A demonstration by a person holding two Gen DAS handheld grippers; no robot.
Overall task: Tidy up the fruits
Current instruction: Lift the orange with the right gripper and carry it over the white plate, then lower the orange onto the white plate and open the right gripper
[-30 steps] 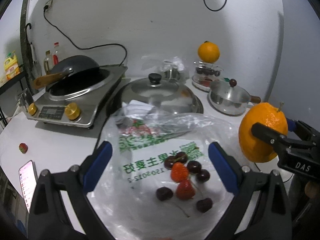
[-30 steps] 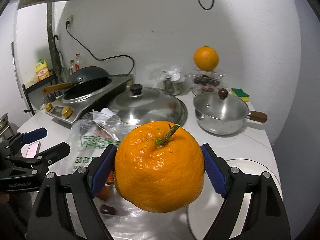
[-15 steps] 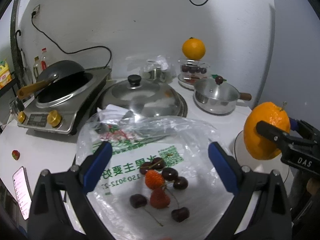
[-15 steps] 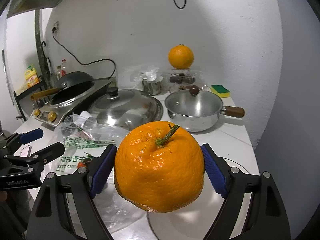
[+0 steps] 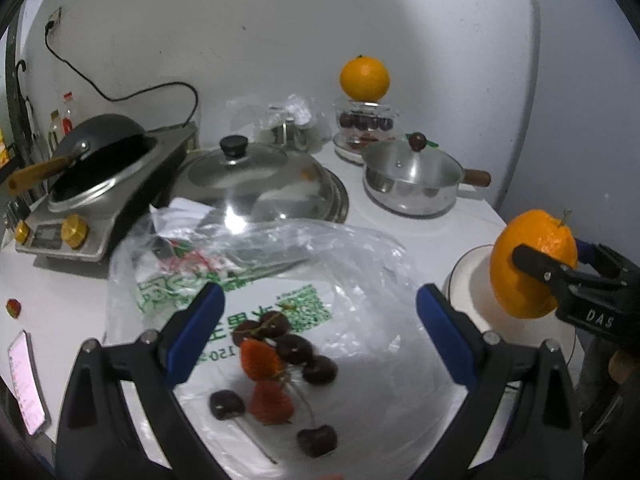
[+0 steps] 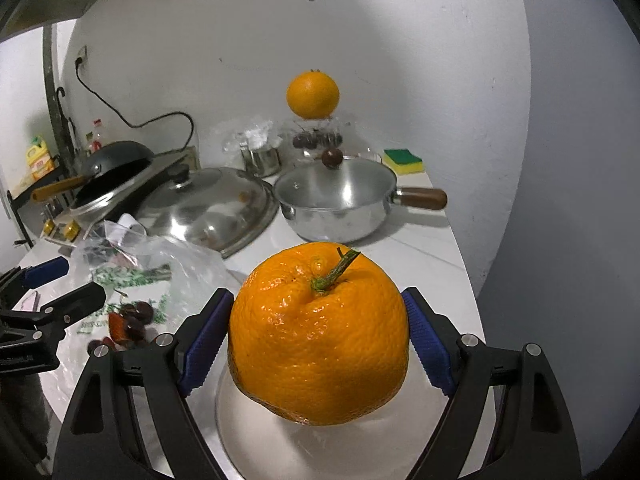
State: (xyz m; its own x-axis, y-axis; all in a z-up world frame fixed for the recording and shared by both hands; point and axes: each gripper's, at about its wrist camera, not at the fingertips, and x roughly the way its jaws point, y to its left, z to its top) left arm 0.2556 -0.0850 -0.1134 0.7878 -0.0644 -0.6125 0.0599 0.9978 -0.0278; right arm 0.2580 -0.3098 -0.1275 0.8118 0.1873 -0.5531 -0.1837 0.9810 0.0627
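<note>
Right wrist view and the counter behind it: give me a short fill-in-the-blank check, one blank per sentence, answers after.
1. The right gripper is shut on a large ____ with a green stem.
2. Under that fruit lies a white ____.
3. The cherries and strawberries lie on a clear plastic ____.
4. The left gripper holds ____.

Answers: orange; plate; bag; nothing

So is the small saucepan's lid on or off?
On. The lid covers the saucepan, its dark round knob upright on top.
</note>
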